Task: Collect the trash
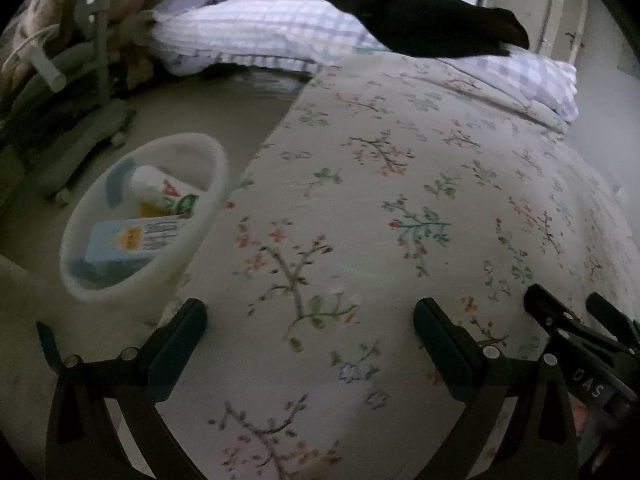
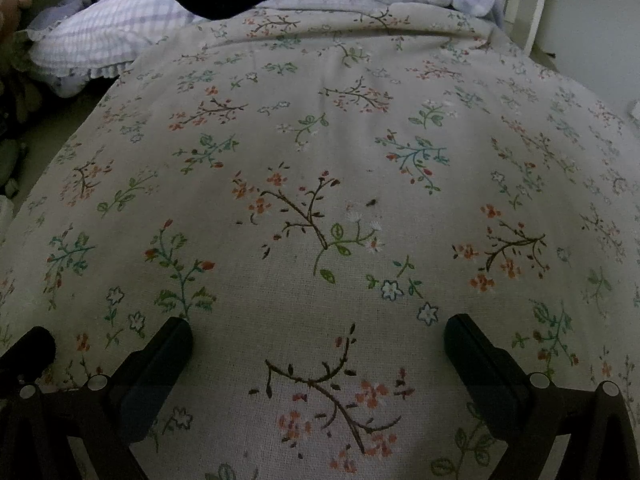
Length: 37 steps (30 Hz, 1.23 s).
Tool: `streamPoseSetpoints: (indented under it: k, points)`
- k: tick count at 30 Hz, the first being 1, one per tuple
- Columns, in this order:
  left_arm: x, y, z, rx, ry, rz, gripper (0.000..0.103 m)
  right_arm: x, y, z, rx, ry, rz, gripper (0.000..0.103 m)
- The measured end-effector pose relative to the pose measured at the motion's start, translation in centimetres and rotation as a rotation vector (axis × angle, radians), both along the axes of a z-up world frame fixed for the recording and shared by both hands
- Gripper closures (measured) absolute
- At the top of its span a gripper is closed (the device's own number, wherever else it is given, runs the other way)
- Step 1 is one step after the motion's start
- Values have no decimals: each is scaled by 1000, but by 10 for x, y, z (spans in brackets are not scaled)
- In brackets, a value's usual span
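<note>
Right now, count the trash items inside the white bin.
3 visible: a blue carton at the front, a white bottle behind it, a yellow scrap between them. More may lie hidden underneath in the bin.

One bin (image 1: 208,152) holding one box (image 1: 132,240) and one bottle (image 1: 160,188); one floral bedspread (image 2: 320,160); two checked pillows (image 1: 256,36) (image 1: 548,80); one black garment (image 1: 420,20); two grippers (image 1: 310,320) (image 2: 318,340).

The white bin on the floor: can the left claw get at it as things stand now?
Probably yes. The left claw is open and empty over the bedspread, and the white bin stands just left of the bed edge, top open, with nothing between them.
</note>
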<state>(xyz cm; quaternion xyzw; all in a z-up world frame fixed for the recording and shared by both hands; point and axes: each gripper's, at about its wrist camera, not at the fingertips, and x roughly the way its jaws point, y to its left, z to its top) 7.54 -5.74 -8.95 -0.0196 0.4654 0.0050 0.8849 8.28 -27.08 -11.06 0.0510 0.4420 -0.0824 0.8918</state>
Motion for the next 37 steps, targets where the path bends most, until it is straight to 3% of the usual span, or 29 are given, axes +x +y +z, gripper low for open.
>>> streamPoseSetpoints:
  k: [6, 14, 30, 37]
  points:
    - [-12, 25, 22, -11, 3, 81, 0, -9, 1, 11, -22, 12, 6, 0]
    - [-28, 39, 40, 16, -51, 95, 0, -27, 23, 53, -26, -96, 114, 0]
    - [-33, 45, 43, 33, -63, 115, 0, -23, 29, 51, 20, -85, 117, 0]
    - [-27, 35, 38, 40, -42, 78, 0, -22, 29, 45, 18, -64, 110, 0]
